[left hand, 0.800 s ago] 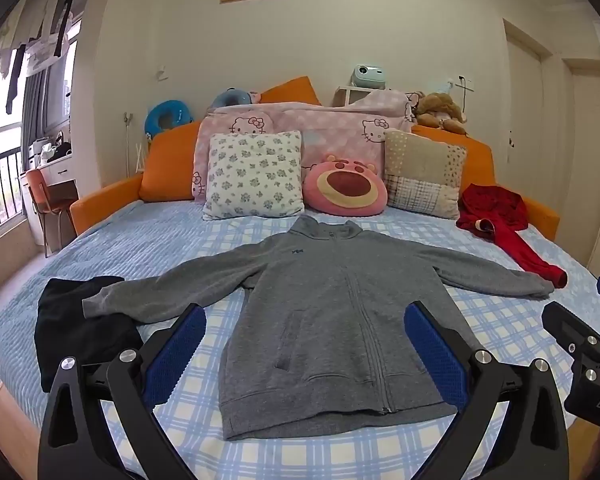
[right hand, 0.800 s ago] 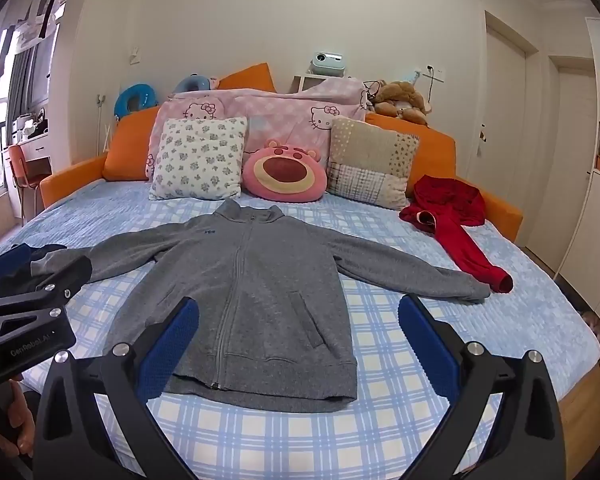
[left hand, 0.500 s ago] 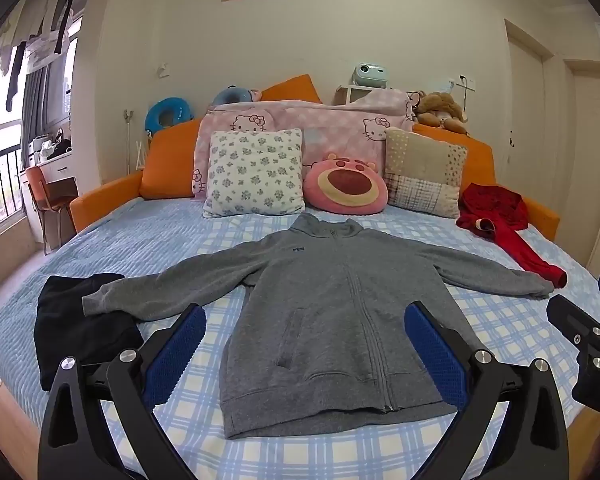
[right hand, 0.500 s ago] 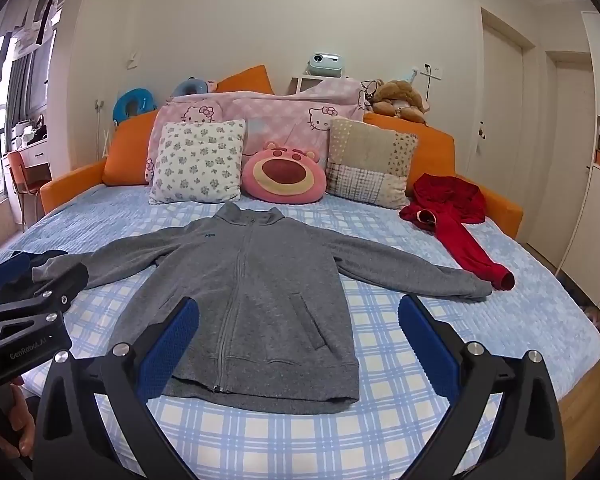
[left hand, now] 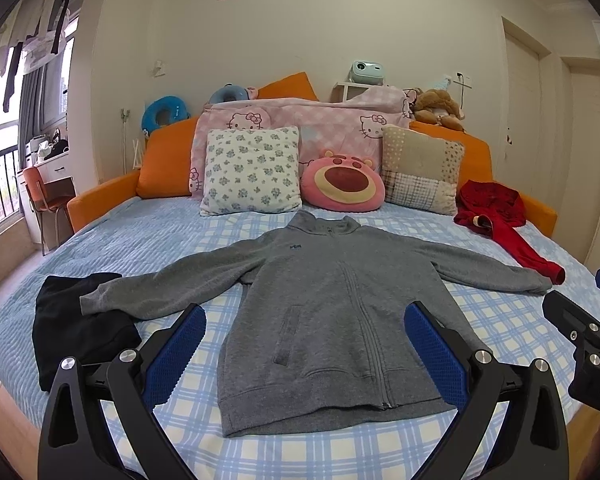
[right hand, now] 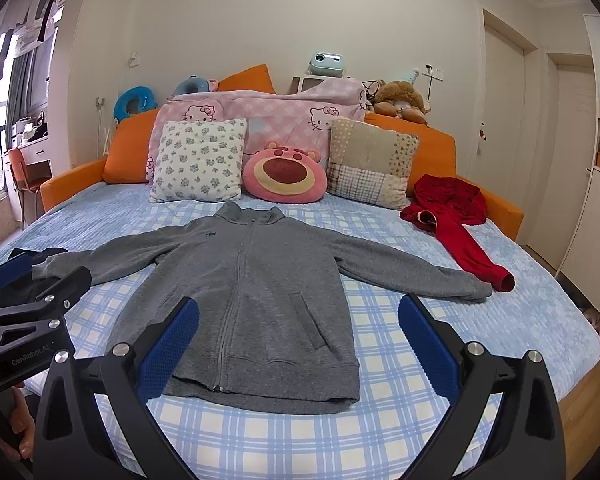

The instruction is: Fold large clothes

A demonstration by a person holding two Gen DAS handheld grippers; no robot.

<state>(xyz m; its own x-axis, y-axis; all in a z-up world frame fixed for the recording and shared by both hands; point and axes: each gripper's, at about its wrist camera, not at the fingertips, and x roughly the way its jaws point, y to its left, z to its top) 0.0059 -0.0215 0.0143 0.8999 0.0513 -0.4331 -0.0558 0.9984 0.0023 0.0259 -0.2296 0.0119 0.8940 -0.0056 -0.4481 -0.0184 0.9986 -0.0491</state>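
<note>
Looking along the left gripper [left hand: 305, 354], its blue pads [left hand: 174, 356] stand wide apart with nothing between them, above the near edge of the bed [left hand: 148, 236]. A grey jacket [left hand: 332, 312] lies flat, front up and zipped, on the checked sheet, sleeves spread to both sides. Its left cuff rests on a black garment [left hand: 72, 328]; its right cuff ends just beside a red garment [left hand: 500, 224]. Pillows [left hand: 252, 170] line the headboard.

From the right wrist, the right gripper [right hand: 296, 348] is likewise spread wide and empty, above the jacket's [right hand: 252, 292] hem. The left gripper's arm shows at the left edge, over the black garment. The red garment [right hand: 456, 216] lies at the far right.
</note>
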